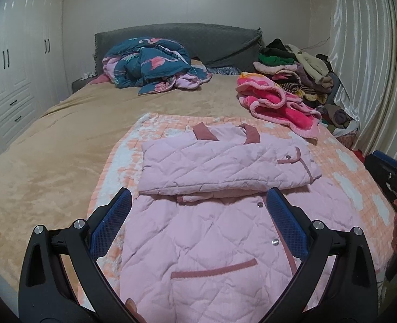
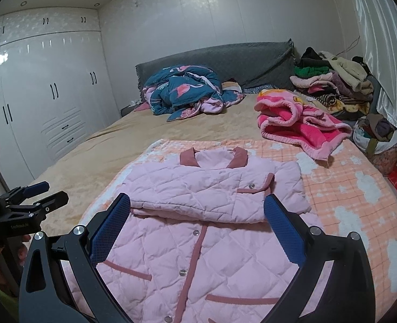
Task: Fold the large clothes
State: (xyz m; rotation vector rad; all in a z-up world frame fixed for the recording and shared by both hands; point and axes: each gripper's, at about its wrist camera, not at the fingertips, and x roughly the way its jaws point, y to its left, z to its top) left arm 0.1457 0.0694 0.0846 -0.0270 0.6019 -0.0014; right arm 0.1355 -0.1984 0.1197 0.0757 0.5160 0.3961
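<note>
A pale pink quilted jacket with darker pink trim lies on an orange checked blanket on the bed. Both sleeves are folded across its chest, collar at the far end. My left gripper is open and empty, hovering over the jacket's lower half. My right gripper is open and empty above the jacket's middle. The right gripper shows at the right edge of the left wrist view; the left gripper shows at the left of the right wrist view.
A tan bedspread covers the bed. A teal flamingo duvet is bunched by the grey headboard. A bright pink fleece and a pile of clothes lie far right. A white wardrobe stands left, curtains right.
</note>
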